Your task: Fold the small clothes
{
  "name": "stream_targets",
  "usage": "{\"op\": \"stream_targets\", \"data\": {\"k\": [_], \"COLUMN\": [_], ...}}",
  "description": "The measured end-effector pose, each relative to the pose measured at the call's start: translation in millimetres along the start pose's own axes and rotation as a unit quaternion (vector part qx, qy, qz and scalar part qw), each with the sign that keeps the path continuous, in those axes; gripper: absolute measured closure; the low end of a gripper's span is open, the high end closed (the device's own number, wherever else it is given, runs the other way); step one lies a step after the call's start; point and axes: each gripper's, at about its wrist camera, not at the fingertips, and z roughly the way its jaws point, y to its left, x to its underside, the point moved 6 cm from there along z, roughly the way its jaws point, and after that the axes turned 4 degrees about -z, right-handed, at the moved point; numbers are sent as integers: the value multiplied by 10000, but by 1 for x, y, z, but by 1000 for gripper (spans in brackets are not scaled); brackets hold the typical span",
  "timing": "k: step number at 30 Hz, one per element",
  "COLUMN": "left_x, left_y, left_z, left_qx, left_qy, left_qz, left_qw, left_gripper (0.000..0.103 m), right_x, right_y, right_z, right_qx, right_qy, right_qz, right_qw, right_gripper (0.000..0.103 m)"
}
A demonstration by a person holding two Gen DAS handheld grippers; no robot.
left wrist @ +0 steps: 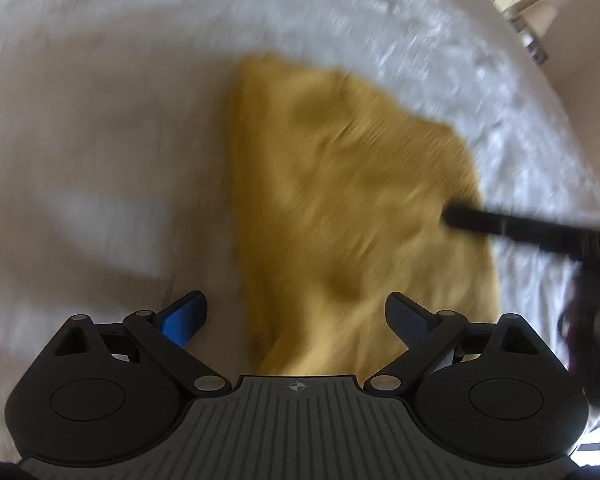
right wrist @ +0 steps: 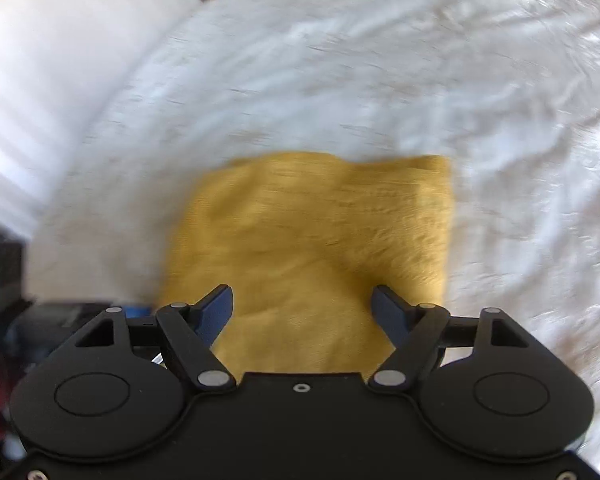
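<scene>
You had a yellow garment (left wrist: 340, 200) lying on the white bedsheet (left wrist: 100, 160), directly ahead of and beneath both tools. Your left gripper (left wrist: 296, 316) stood with its jaws spread wide and nothing between the pads; the cloth's near left edge ran under the gap, closer to the right finger than to the blue-padded left one. Your right gripper (right wrist: 302, 312) was likewise parted, a little less widely, and held nothing; the garment (right wrist: 312, 240) filled the space ahead of its fingers and passed beneath them. In the left wrist view a dark finger of that right tool reached in from the right over the cloth's far side.

Judging by its shape, the garment was already folded at least once: it lay as a compact, roughly rectangular block with a straight far edge and a squared far-right corner, no sleeves or loose ends showing. The surface was still rumpled, with soft dents near the tools. Motion blur hid the layers, so you could not count the folds. What seemed left was either one more fold to halve it, or smoothing it and setting it aside.
</scene>
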Motion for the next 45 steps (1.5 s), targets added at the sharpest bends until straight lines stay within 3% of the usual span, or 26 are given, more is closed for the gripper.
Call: {"op": "stream_targets", "data": {"k": [4,7,11,15,21,23,27,29,33,36,39,44,45], "left_x": [18,25,21,20,42,52,63,67,70,66,65,64,64], "left_y": [-5,-4,3,-2,-28,-34,-38,-35,-27,-14,6,28,33], "left_z": [-3,-13,-36,-42,-22,-23,-24,-21,-20,-30,-34,-34,-37], "left_qx": [-151,35,244,407,919,949,1101,1065,950,901,515,-424,-617], "left_qy": [119,208,-137,-230,263,228,372,578,891,611,320,184,179], "left_qz": [539,321,-135,-66,365,596,774,909,904,547,120,-245,-259], "left_qw": [9984,9993,9995,9989,9947,9934,9902,9885,9874,9926,9981,9986,9976], "left_gripper": [6,6,5,5,6,5,6,6,6,6,6,6,6], "right_x": [-2,2,7,17,53,70,94,98,93,79,69,67,70], "right_y": [-17,-33,-47,-41,-22,-15,-16,-20,-27,-13,12,75,89], "right_z": [-5,-21,-41,-50,-43,-33,-23,-26,-37,-57,-66,-56,-54], "right_qx": [676,488,256,53,-19,11,662,898,952,641,392,70,21], "right_qy": [111,-89,-310,-250,362,702,1143,1157,1085,575,278,77,67], "right_qz": [-306,162,486,475,193,-20,-714,-863,-610,-785,-1200,-2383,-2669], "right_qw": [9972,9986,9980,9985,9992,9975,9887,9854,9876,9932,9916,9711,9637], "right_gripper": [29,28,24,24,20,20,20,16,13,13,13,29,39]}}
